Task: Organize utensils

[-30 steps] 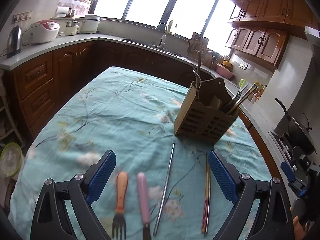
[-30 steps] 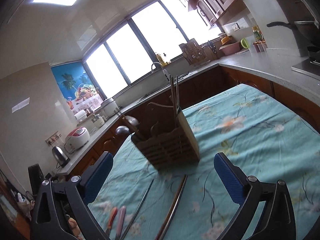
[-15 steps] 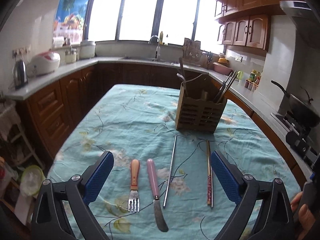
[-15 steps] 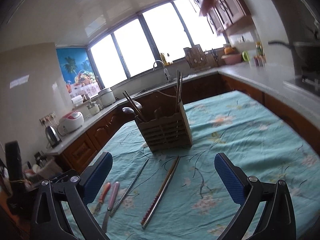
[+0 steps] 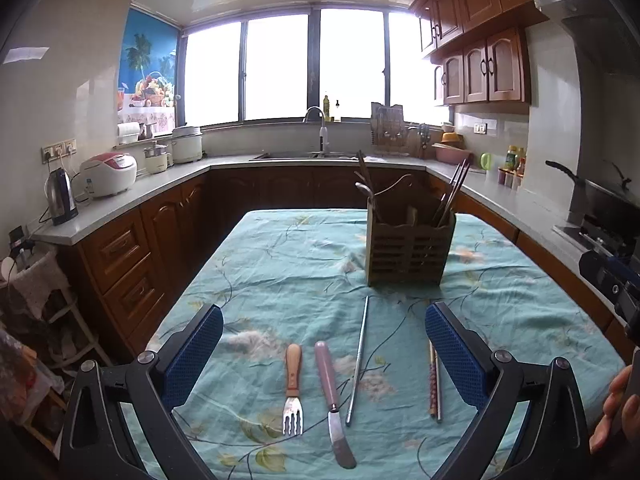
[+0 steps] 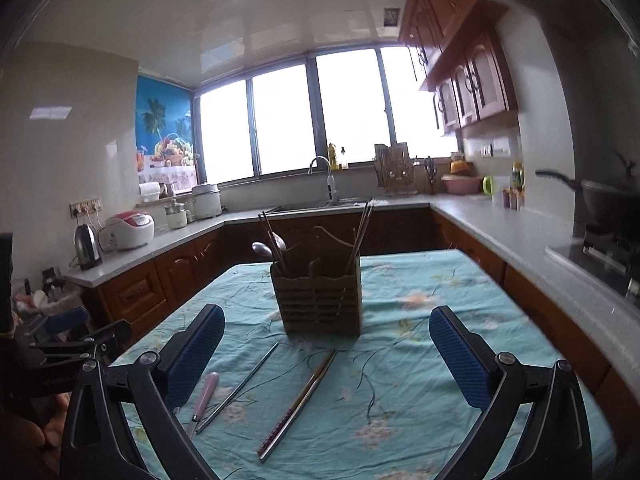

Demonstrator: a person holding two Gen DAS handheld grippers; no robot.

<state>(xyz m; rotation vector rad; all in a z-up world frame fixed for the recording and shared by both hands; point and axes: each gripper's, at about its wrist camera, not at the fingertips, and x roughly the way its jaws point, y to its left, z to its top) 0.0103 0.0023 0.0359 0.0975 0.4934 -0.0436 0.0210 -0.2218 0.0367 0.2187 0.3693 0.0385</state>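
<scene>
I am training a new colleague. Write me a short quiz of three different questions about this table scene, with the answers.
1. True or false: the left claw is open.
2. Multiple choice: what lies directly right of the fork? A) chopsticks B) pink-handled knife C) metal rod
3. Fill in: the utensil holder stands ___ on the tablecloth.

Key: 1 true; 2 B; 3 upright.

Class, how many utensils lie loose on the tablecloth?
5: fork, knife, single metal chopstick, and a chopstick pair lying side by side at the right.
</scene>
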